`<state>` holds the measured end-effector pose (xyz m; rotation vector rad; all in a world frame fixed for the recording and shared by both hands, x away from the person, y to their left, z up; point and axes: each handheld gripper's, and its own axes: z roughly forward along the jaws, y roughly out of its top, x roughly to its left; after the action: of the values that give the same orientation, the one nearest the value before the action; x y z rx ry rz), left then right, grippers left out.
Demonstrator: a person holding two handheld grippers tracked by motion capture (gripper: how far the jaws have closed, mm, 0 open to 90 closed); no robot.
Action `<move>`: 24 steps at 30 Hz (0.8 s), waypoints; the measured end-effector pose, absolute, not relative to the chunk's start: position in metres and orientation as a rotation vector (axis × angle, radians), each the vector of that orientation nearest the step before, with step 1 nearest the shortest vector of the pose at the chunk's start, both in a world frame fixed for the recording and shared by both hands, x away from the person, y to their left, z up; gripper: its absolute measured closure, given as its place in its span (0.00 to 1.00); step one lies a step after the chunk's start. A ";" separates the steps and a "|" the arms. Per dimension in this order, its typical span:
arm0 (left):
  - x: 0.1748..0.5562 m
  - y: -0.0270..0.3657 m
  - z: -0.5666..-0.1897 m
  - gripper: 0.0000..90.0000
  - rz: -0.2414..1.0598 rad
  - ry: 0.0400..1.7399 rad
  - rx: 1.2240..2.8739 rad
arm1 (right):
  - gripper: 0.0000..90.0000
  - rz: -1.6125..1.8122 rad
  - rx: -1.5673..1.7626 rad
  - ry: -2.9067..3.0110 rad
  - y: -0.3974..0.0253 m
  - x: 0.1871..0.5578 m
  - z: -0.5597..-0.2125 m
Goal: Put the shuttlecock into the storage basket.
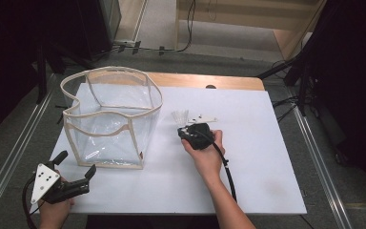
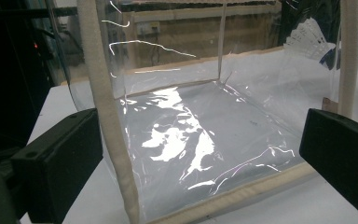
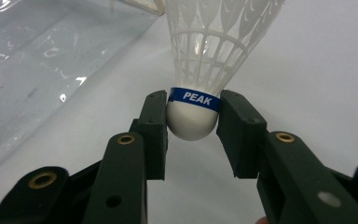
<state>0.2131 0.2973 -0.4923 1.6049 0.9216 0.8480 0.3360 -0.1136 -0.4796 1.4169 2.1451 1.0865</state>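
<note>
A white plastic shuttlecock (image 3: pixel 193 122) with a blue band reading PEAK is pinched at its cork by my right gripper (image 3: pixel 193 105), which is shut on it. From above, the right gripper (image 1: pixel 185 129) holds the shuttlecock (image 1: pixel 180 116) just right of a clear plastic box (image 1: pixel 109 119) with beige trim, open at the top. My left gripper (image 1: pixel 76 164) is at the near left corner of the white board, open. Its jaws stand wide apart before the box's near corner (image 2: pixel 116 140). The shuttlecock (image 2: pixel 307 39) shows through the box's clear wall.
A white board (image 1: pixel 267 143) covers the wooden table (image 1: pixel 209 80). Metal rails run along both sides of the table. Cables lie on the floor beyond the far edge. Dark stands rise at the far left and right.
</note>
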 end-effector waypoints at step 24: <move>0.213 0.297 -0.492 0.00 0.848 0.922 1.605 | 0.68 1.156 1.374 2.098 -0.122 0.335 -0.456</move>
<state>0.2132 0.2972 -0.4923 1.6052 0.9218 0.8478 0.3347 -0.1219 -0.4560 1.3740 2.0984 1.1564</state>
